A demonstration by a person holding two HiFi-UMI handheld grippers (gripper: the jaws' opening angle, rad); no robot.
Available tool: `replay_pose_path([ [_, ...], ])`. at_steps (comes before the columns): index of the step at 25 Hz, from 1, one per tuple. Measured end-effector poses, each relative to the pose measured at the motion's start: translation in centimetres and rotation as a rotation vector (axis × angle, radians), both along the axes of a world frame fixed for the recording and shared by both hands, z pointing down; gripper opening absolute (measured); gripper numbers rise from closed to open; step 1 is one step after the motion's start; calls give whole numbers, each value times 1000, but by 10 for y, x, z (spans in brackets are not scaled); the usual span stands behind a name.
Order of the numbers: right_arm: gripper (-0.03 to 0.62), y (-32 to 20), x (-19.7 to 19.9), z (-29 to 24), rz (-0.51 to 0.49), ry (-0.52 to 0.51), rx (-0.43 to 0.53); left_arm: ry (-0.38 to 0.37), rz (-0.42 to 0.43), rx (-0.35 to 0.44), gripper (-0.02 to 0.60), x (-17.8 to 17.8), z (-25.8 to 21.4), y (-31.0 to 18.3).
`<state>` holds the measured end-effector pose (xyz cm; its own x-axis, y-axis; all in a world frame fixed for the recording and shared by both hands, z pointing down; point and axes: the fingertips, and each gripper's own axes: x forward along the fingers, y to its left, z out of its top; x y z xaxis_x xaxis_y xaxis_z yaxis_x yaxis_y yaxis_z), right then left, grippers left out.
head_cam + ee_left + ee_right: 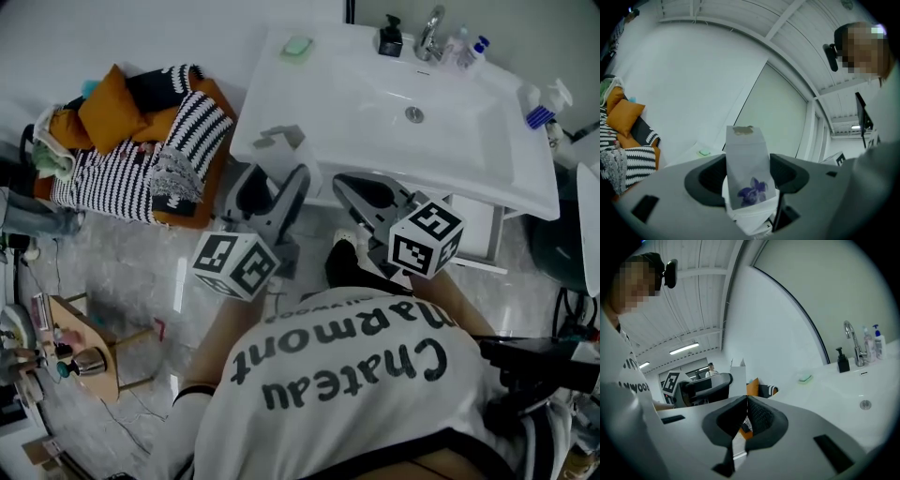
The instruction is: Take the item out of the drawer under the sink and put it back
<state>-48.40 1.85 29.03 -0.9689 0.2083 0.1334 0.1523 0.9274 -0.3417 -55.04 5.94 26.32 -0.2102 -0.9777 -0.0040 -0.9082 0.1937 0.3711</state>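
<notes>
A white paper pack point(746, 161) with a purple flower print stands upright between the jaws of my left gripper point(747, 182), which is shut on it. In the head view the same pack point(286, 145) is held by the left gripper point(273, 178) in front of the white sink point(469, 159), at its front left corner. My right gripper point(354, 186) is level beside it, below the sink's front edge. Its jaws point(746, 403) are shut together with nothing between them. The drawer under the sink is hidden from every view.
On the sink top stand a soap dispenser point(391, 37), a faucet point(431, 31), bottles point(472, 49) and a green soap point(297, 45). A pile of striped blankets and orange cushions point(141, 141) lies to the left. A small wooden table point(82, 349) stands at lower left.
</notes>
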Motion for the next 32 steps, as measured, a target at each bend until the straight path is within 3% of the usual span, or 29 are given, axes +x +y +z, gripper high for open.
replay_pose_path([
  [11, 12, -53, -55, -3, -33, 7, -6, -4, 4, -34, 288, -47, 0, -58],
  [18, 12, -113, -87, -4, -13, 13, -15, 17, 7, -37, 288, -86, 0, -117],
  [32, 12, -227, -131, 11, 63, 18, -102, 22, 64, -111, 288, -132, 17, -225],
])
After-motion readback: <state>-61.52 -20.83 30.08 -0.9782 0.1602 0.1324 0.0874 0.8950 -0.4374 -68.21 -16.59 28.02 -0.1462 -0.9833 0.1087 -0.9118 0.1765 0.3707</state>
